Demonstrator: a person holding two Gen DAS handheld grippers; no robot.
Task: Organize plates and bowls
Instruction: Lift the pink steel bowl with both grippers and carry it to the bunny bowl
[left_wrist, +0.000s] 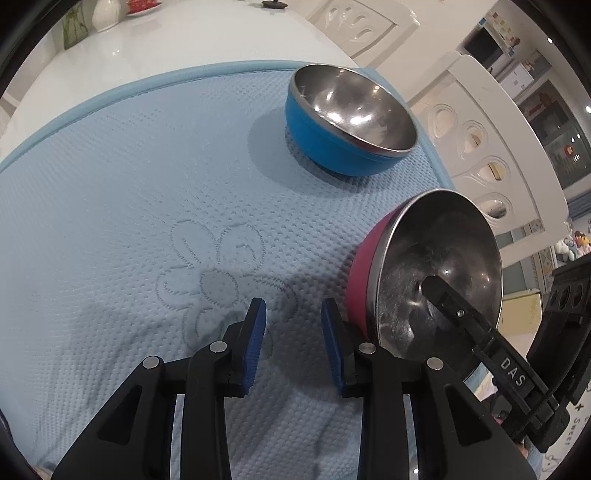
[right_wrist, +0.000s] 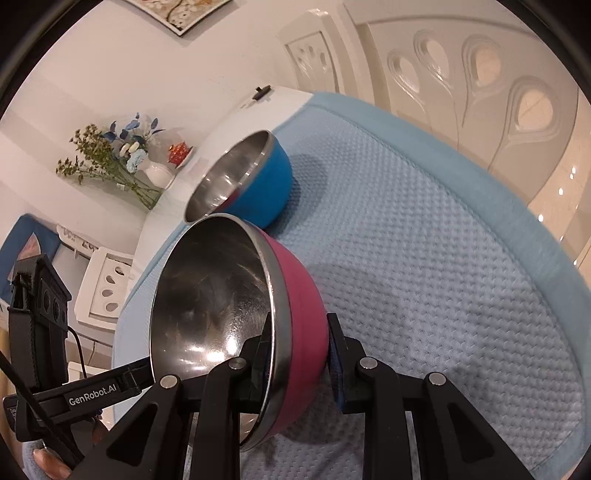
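The pink bowl (right_wrist: 295, 325) is tilted on its side above the blue mat (right_wrist: 461, 277), its rim clamped between the pads of the right gripper (right_wrist: 301, 354). The left gripper (left_wrist: 293, 339) is clenched on nothing, just beside it. Level the pink bowl, carry it over the blue bowl (right_wrist: 251, 181) farther back on the mat, centre it, then lower it in before you release.

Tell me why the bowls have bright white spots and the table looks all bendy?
Right wrist view: room lights glare off the pink bowl's shiny steel inside. Left wrist view: similar glints in the blue bowl, which casts a soft shadow on the mat. Both views: the fisheye lens curves the edges.
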